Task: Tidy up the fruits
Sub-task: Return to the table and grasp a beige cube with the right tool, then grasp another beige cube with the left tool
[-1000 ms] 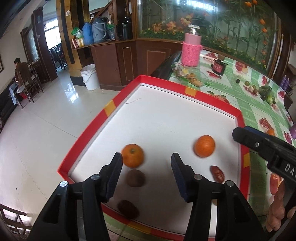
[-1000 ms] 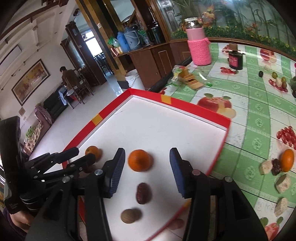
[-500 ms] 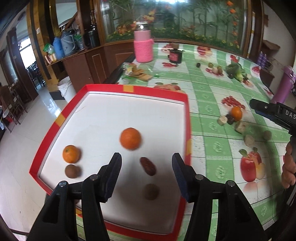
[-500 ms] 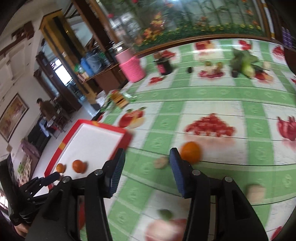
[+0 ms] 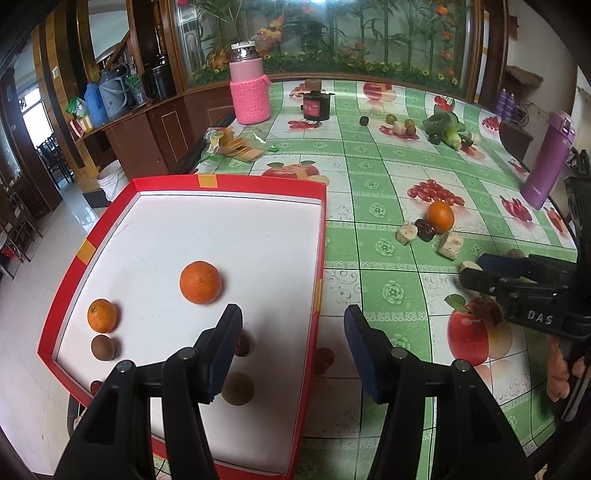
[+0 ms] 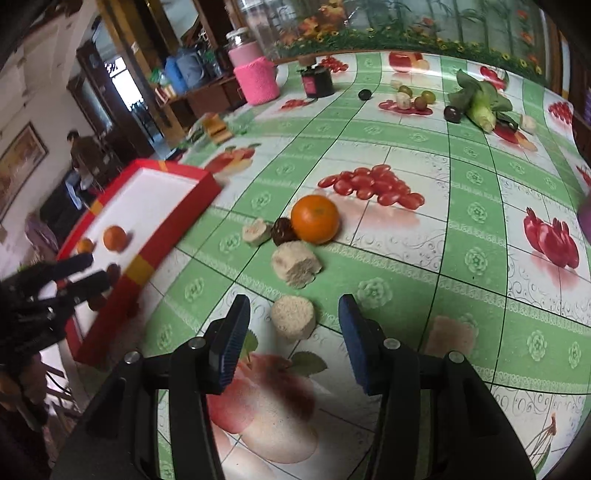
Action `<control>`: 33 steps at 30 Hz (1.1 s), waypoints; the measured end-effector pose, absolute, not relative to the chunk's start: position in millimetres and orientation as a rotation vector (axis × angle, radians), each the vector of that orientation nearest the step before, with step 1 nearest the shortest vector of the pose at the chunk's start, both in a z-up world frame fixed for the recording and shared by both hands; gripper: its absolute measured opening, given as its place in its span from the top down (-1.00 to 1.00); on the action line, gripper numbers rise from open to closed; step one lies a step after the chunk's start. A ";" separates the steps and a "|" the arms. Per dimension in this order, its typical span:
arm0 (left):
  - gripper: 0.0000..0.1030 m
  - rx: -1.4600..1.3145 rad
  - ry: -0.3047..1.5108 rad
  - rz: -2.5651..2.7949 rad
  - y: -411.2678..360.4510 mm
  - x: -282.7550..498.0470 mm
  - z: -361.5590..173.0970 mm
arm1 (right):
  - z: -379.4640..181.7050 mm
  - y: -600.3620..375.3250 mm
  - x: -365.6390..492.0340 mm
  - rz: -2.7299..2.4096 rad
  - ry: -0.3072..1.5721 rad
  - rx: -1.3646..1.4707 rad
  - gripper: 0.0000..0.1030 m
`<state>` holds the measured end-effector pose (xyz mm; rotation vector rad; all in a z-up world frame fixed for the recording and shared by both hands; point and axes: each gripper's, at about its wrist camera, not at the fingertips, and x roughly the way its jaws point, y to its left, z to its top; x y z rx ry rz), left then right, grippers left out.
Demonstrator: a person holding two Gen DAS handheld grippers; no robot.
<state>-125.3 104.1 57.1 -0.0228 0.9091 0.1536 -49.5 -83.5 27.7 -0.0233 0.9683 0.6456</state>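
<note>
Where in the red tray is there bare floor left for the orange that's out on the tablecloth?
The far half of the red tray is bare, from the back wall down to the large orange. The strip along its right wall is also free. The near-left corner is crowded: small orange, brown fruit, more beside the left gripper. The loose orange sits among cut pieces.

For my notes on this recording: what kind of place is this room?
Probably a restaurant or family dining hall: a large table under fruit-printed green oilcloth, a glass-fronted aquarium-like display with plants, and wooden chairs beyond the doorway.
</note>
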 end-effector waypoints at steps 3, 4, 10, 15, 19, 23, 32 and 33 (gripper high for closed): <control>-0.11 -0.025 0.917 0.138 100.2 -119.8 56.1 | 20.0 -78.5 -48.7 0.610 0.978 -0.069 0.09; -0.11 -0.023 0.918 0.132 98.3 -117.3 56.1 | 20.2 -77.1 -49.5 0.597 0.965 -0.086 0.13; -0.11 -0.004 0.923 0.075 76.7 -98.0 58.7 | 20.4 -70.5 -56.9 0.554 0.917 -0.198 0.47; -0.12 0.018 0.935 -0.010 42.8 -76.7 54.6 | 29.3 -102.8 -37.0 0.477 0.929 -0.032 0.47; -0.12 0.029 0.959 -0.066 18.9 -60.4 45.0 | 44.1 -133.2 -28.8 0.418 0.870 0.114 0.47; -0.12 0.024 0.974 -0.099 4.3 -46.6 37.0 | 51.6 -147.3 -27.0 0.383 0.838 0.198 0.47; 0.04 0.015 1.004 -0.146 -13.2 -24.9 23.5 | 48.1 -164.4 -17.9 0.341 0.874 0.306 0.47; 0.12 0.013 1.004 -0.151 -14.4 -22.8 22.4 | 48.4 -163.8 -17.8 0.343 0.874 0.307 0.47</control>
